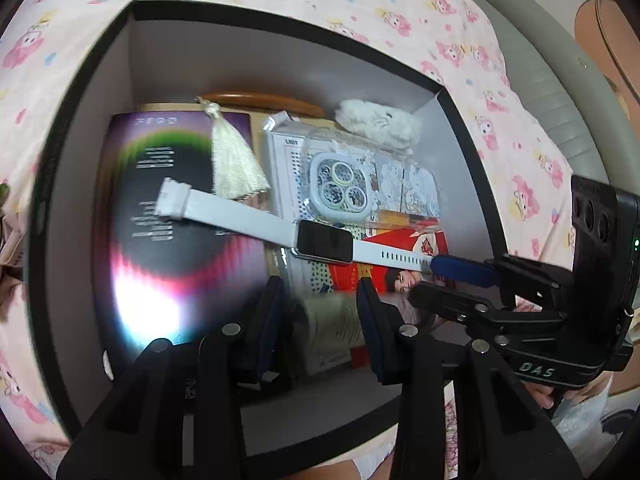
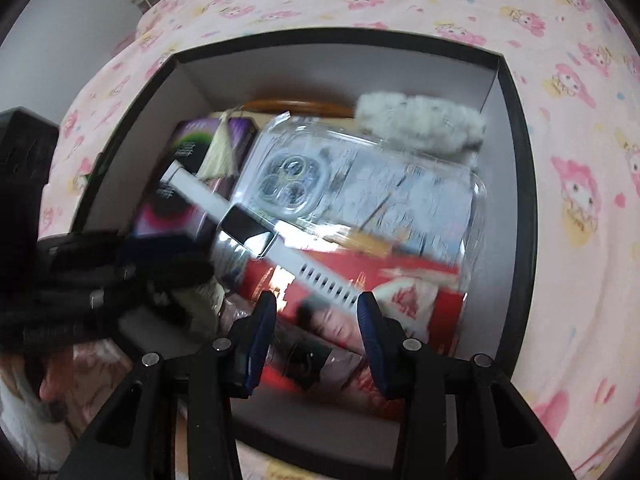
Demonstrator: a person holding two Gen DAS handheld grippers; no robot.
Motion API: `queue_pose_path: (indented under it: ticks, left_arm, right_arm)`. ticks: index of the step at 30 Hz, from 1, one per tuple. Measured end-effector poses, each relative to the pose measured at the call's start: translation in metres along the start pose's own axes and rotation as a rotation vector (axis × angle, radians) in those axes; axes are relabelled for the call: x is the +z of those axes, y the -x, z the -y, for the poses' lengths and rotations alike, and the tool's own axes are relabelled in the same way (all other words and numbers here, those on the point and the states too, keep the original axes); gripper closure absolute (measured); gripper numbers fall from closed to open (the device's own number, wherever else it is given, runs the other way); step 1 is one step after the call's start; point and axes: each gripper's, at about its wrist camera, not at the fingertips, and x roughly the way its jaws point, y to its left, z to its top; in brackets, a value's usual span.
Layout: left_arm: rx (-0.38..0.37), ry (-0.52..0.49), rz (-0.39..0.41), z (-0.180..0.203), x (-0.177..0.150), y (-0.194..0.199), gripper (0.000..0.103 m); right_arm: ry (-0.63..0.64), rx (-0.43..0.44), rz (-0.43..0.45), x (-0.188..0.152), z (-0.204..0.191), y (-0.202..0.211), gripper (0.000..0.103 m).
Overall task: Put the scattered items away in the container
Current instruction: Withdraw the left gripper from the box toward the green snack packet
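Note:
A black-rimmed box (image 1: 280, 24) with white inner walls sits on a pink patterned bedsheet; it also shows in the right wrist view (image 2: 516, 128). A white-strapped smartwatch (image 1: 324, 241) lies across the items inside, also in the right wrist view (image 2: 250, 229). My right gripper (image 1: 444, 278) reaches in from the right, its blue pads (image 1: 464, 270) around the strap's end; in its own view the right gripper (image 2: 316, 312) stands open with the strap tip between its pads. My left gripper (image 1: 320, 300) is open and empty over the box.
Inside the box lie a dark iridescent booklet (image 1: 172, 236), a cream tassel (image 1: 236, 160), a clear phone case (image 1: 344, 184), a white fluffy item (image 1: 380, 120), red packets (image 1: 400, 240) and a wooden piece (image 1: 264, 100). A grey-green bed frame (image 1: 560, 112) runs at the right.

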Motion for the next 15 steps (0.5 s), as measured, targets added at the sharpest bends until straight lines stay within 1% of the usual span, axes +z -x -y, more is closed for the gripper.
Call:
queue_pose_path:
  ticks: [2, 5, 6, 8, 10, 11, 12, 13, 14, 15]
  left_arm:
    - [0.007, 0.014, 0.003, -0.002, -0.002, 0.004, 0.066]
    - [0.043, 0.039, 0.011, -0.003, -0.005, 0.009, 0.066]
    - [0.036, 0.047, 0.010, -0.004, -0.006, 0.008, 0.066]
    - [0.033, 0.067, 0.003, -0.006, -0.007, 0.004, 0.066]
    - [0.047, 0.054, -0.013, -0.002, -0.006, -0.003, 0.066]
    - [0.029, 0.047, -0.023, 0.001, -0.006, -0.006, 0.066]
    - [-0.011, 0.046, -0.041, 0.005, -0.006, -0.009, 0.066]
    - [-0.061, 0.048, -0.057, 0.008, -0.007, -0.011, 0.066]
    - [-0.094, 0.041, -0.063, 0.013, -0.008, -0.012, 0.066]
    - [-0.083, 0.031, -0.051, 0.018, -0.009, -0.011, 0.066]
  right_arm:
    - [-0.039, 0.019, 0.048, -0.002, 0.004, 0.009, 0.066]
    - [-0.053, -0.013, 0.104, -0.001, 0.004, 0.016, 0.066]
    - [-0.057, -0.018, 0.117, 0.000, 0.005, 0.018, 0.066]
    - [-0.071, 0.007, 0.127, -0.001, 0.008, 0.020, 0.066]
    - [-0.089, 0.035, 0.135, 0.001, 0.012, 0.019, 0.066]
    - [-0.085, 0.036, 0.141, 0.000, 0.011, 0.020, 0.066]
    - [-0.081, 0.033, 0.148, 0.005, 0.006, 0.014, 0.066]
    - [-0.076, 0.025, 0.160, 0.002, 0.006, 0.015, 0.066]
    - [-0.067, 0.010, 0.167, 0.001, 0.004, 0.014, 0.066]
    - [-0.056, -0.018, 0.175, -0.001, 0.001, 0.014, 0.065]
